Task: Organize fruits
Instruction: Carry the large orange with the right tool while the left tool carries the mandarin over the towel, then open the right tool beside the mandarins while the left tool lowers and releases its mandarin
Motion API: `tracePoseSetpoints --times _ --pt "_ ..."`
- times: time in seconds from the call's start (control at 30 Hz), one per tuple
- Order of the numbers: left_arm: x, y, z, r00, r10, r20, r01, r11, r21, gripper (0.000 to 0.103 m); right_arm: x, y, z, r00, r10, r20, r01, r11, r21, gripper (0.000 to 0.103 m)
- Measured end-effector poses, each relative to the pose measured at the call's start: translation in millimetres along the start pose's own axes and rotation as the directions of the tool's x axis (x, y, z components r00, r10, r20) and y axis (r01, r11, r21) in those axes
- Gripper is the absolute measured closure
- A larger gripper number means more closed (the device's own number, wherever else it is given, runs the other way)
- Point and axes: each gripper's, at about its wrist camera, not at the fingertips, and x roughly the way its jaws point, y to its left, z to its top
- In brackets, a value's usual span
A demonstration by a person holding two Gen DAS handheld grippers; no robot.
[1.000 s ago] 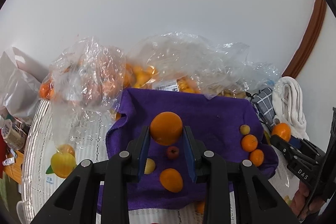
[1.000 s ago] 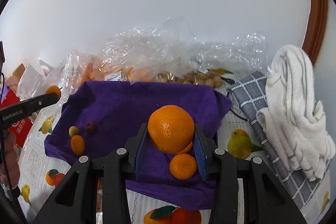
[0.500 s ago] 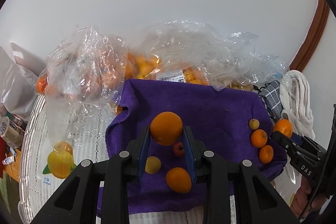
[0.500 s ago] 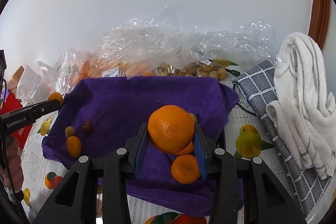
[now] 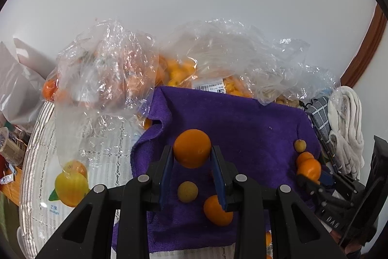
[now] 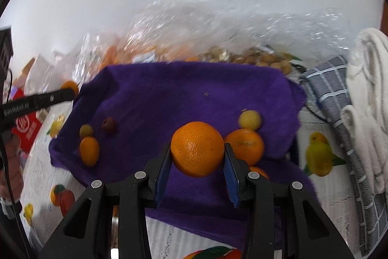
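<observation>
Your left gripper [image 5: 192, 163] is clamped on a smooth orange [image 5: 192, 148] at centre frame of the left wrist view, over the purple towel [image 5: 237, 118]. It is round and glossy and held near the finger ends; ease the squeeze and it could squirt forward. Below it lie a dull yellow-green fruit [image 5: 187, 191] and a small orange [image 5: 216, 210]; set yours down on them and all three may roll, since the nap is soft and the cloth's left edge is rumpled. The crinkled clear bags [image 5: 104, 74] at upper left could snag a finger.

Your right gripper [image 6: 197, 168], centre of its own view, is closed on a larger, pebbled orange [image 6: 197, 148]. Just right of it sit another orange [image 6: 246, 146] and a pale yellow fruit [image 6: 250, 120], close enough to be knocked toward the towel's right edge. That view is blurred at the top, so I can't read the bags there.
</observation>
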Motion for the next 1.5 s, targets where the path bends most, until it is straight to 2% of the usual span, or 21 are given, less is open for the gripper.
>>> tracePoseSetpoints --times 0.33,0.53,0.67,0.73,0.8,0.87,1.1,1.23,1.5 --pt "16 -15 -10 0.997 0.016 -0.070 -0.012 0.998 0.056 0.073 16 11 -9 0.998 0.008 -0.061 -0.010 0.999 -0.038 0.062" --pt "22 -23 -16 0.993 -0.024 -0.118 0.034 0.996 0.078 0.073 20 5 -10 0.997 0.002 -0.076 -0.003 1.000 -0.010 0.062" --pt "28 -28 -20 0.989 -0.015 -0.148 0.030 0.995 0.095 0.073 20 5 -11 0.997 0.003 -0.078 -0.003 1.000 -0.005 0.061" --pt "30 -31 -20 0.988 -0.014 -0.156 0.031 0.994 0.103 0.073 17 5 -10 0.998 0.001 -0.070 -0.002 1.000 -0.006 0.059" --pt "32 -35 -21 0.986 -0.009 -0.166 0.029 0.992 0.120 0.073 13 5 -8 0.998 0.005 -0.057 -0.006 1.000 -0.011 0.050" --pt "32 -36 -23 0.985 -0.004 -0.170 0.027 0.991 0.133 0.073 6 5 -7 0.999 -0.002 -0.038 0.001 1.000 -0.019 0.047" --pt "34 -41 -26 0.982 0.011 -0.186 0.023 0.984 0.178 0.073 -12 -2 -2 0.999 -0.040 0.008 0.040 0.999 -0.017 0.044" --pt "31 -41 -25 0.981 -0.019 -0.194 0.054 0.983 0.176 0.073 -20 -14 -1 0.999 -0.050 0.020 0.050 0.999 0.019 0.043" --pt "32 -49 -29 0.979 0.014 -0.204 0.033 0.974 0.225 0.073 -29 -26 -2 0.997 -0.066 0.029 0.064 0.996 0.062 0.043"
